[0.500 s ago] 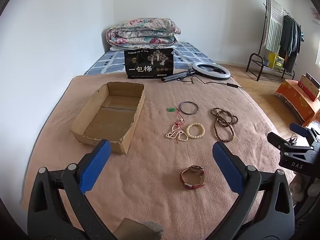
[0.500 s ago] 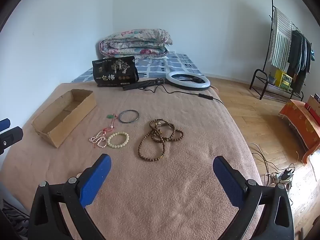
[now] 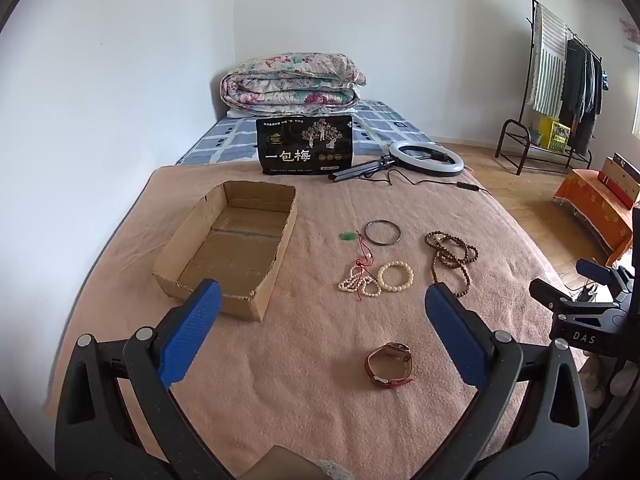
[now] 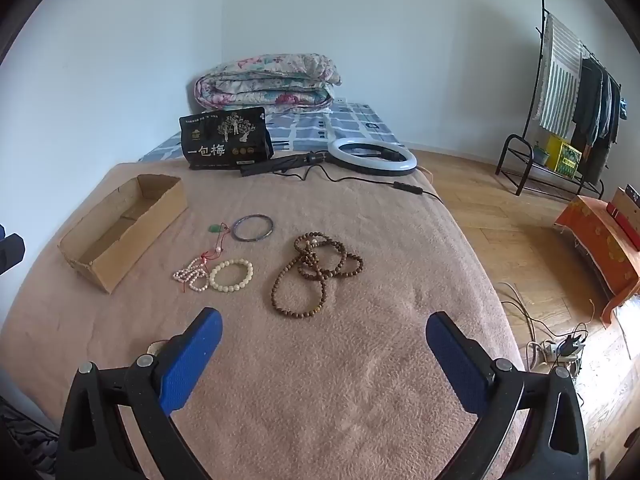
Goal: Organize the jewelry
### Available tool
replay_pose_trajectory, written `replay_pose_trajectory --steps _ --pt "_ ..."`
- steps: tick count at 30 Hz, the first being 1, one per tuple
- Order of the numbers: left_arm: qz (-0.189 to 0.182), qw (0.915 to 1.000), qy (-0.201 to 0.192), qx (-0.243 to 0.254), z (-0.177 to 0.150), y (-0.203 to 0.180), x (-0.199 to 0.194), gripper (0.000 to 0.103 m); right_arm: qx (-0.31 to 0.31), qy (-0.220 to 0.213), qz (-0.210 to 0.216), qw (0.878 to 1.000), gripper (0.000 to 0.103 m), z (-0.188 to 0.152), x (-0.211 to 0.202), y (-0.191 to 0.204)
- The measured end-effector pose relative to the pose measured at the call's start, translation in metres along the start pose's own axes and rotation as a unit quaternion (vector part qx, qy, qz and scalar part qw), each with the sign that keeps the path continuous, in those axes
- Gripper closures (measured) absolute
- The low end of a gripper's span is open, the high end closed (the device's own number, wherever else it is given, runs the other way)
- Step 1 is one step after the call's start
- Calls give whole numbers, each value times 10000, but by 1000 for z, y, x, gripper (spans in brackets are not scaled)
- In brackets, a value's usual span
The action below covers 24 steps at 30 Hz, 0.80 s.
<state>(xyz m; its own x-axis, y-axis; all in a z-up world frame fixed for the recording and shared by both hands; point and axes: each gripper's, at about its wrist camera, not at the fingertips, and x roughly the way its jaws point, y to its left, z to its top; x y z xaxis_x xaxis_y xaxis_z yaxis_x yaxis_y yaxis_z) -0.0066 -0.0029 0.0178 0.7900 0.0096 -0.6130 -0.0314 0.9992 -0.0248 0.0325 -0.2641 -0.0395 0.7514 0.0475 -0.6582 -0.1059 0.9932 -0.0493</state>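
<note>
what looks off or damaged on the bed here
The cardboard box has a ragged, torn near rim and is empty. The brown bead strand lies in a tangled heap of loops. The red cord straggles across the small white beads. Nothing is spilled.

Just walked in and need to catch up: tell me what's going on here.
A person holds two grippers over a bed, tidying jewelry. The left gripper and right gripper are both open and empty. The cardboard box holds nothing; the watch, brown bead strand, white bracelet and bangle lie on the blanket.
</note>
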Motion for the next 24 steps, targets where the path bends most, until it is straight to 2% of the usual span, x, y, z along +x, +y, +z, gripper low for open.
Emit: replay_pose_trajectory --steps 24 --pt "-11 10000 -59 4 -4 5 0 0 60 96 79 9999 0 -1 2 -1"
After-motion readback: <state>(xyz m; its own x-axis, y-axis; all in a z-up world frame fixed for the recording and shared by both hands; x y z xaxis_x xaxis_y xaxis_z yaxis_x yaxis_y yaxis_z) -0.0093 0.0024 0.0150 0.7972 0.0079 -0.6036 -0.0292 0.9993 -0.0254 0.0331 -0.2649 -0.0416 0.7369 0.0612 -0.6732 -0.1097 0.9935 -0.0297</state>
